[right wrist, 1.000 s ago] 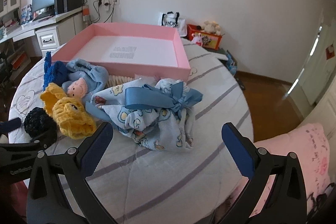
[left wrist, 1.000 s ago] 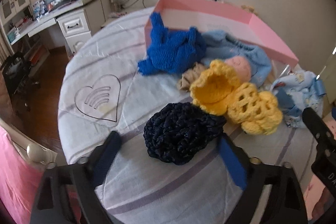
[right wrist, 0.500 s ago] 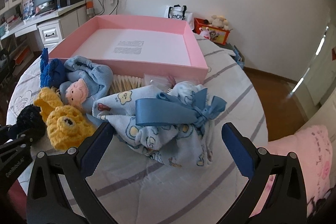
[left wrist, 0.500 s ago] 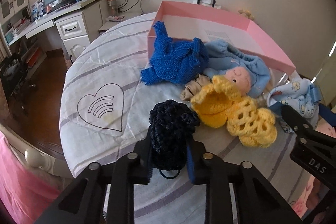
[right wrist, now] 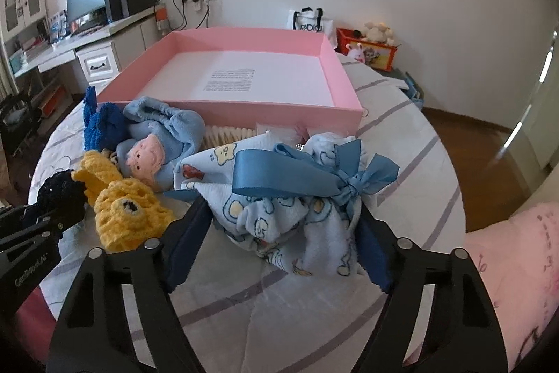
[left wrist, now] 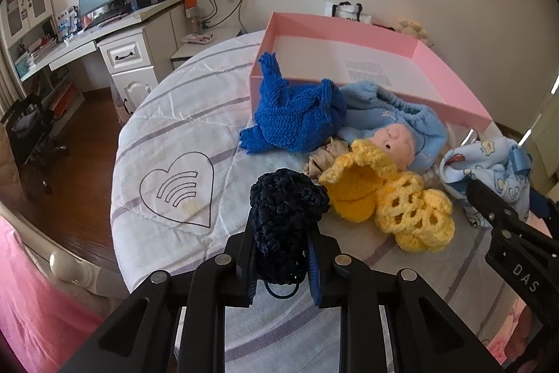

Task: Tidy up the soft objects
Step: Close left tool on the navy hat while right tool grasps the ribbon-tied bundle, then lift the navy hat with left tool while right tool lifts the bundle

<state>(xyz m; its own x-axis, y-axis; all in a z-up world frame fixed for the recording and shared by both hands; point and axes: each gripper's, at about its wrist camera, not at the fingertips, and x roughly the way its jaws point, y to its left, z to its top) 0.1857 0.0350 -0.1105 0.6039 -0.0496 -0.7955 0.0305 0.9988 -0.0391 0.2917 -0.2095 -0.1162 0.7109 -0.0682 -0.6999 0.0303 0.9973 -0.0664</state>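
My left claw is clamped on one navy crocheted piece above the striped bed cover; my right claw, lettered "DAS" in the left view, is closing around one pale blue printed cloth bundle tied with a blue ribbon; behind lie one yellow crochet piece, one doll, one blue knit and one pink box; a white bag reads "RADIO".
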